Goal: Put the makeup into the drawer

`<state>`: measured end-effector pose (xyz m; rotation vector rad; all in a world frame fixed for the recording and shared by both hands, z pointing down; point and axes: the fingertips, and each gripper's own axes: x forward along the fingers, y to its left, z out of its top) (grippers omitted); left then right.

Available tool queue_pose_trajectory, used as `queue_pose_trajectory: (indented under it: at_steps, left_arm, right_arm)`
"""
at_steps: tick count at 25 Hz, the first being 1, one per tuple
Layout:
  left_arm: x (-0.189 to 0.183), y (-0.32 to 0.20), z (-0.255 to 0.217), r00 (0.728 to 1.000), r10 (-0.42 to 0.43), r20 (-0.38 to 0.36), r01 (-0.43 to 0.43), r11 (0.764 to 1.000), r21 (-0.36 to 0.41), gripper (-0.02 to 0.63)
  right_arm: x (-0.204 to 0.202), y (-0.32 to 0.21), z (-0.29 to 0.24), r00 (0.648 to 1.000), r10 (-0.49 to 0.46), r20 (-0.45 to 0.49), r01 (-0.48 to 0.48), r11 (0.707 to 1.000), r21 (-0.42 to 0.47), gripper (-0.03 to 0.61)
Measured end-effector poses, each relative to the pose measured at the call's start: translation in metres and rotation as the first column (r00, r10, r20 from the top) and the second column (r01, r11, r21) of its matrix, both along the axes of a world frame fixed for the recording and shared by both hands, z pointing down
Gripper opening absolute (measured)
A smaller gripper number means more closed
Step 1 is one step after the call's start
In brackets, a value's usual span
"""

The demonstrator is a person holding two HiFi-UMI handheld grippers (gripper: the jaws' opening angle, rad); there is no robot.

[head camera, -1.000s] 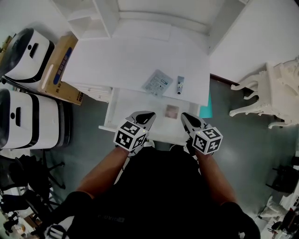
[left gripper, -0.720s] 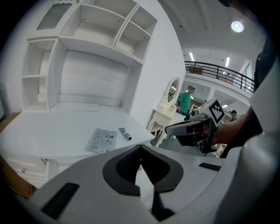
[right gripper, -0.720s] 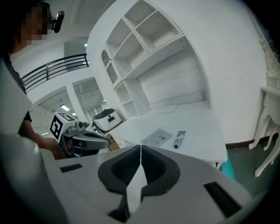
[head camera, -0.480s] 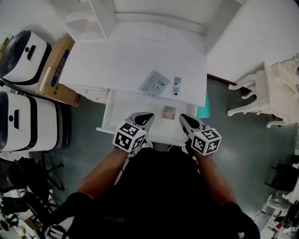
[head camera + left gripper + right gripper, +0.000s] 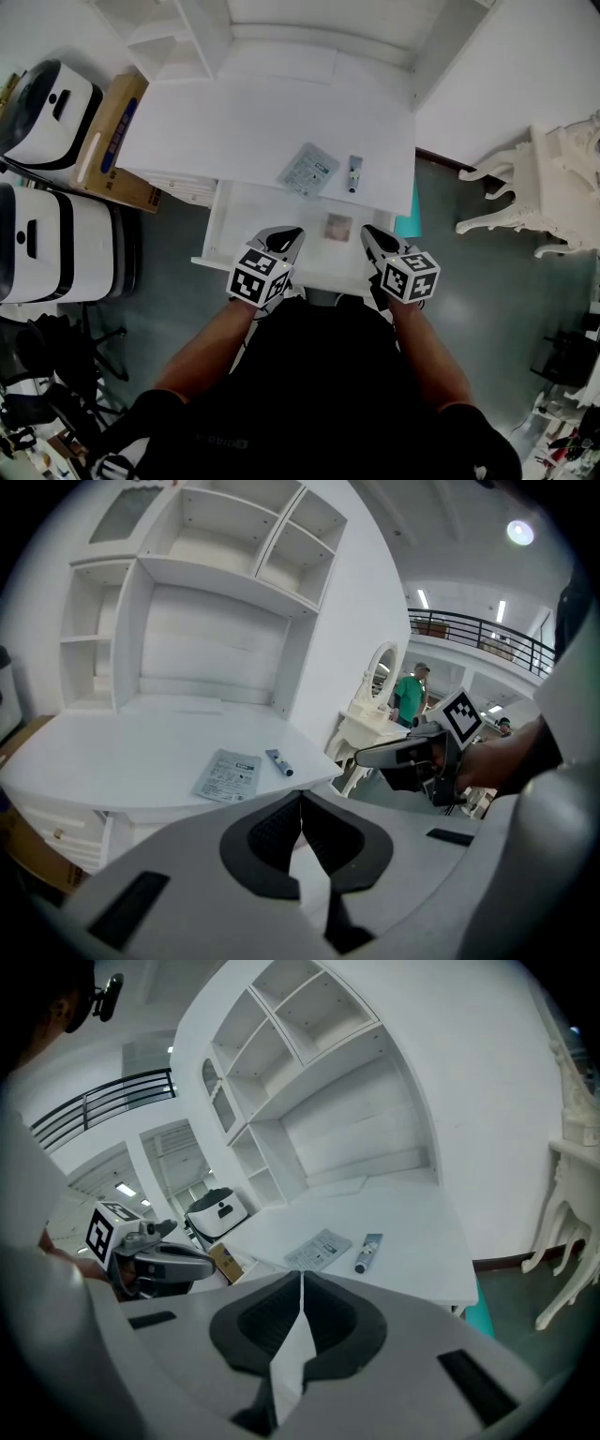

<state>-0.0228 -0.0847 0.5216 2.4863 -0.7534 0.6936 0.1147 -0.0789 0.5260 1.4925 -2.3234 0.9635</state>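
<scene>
Left gripper [image 5: 287, 235] and right gripper [image 5: 372, 234] both clenched empty above the open white drawer [image 5: 221, 223], so I'd open the right early and straddle the small grey makeup tube [image 5: 354, 173] on the white desk [image 5: 234, 122].

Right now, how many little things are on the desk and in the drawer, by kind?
Flat packet: 1
Small tube: 1
Square item in the drawer: 1
Total: 3

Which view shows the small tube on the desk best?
Right gripper view: the tube looks largest, cap and body distinct. Head view shows it tiny from above; left gripper view, small beside the sachet.
</scene>
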Motion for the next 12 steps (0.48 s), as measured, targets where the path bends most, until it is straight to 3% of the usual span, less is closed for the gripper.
queue_pose_trajectory:
  at_steps: [4,12]
  left_arm:
    - [-0.003,-0.002,0.002,0.999,0.001,0.047,-0.002,1.0,0.028,0.011]
    - [-0.019,-0.005,-0.001,0.996,-0.084,0.043,0.082,0.996,0.03,0.011]
  right_arm:
    - [0.01,-0.026,0.015,0.998,0.037,-0.059,-0.038,0.999,-0.019,0.032]
    - [0.031,-0.08,0.056,0.986,0.088,-0.139,-0.097,0.993,-0.065,0.035]
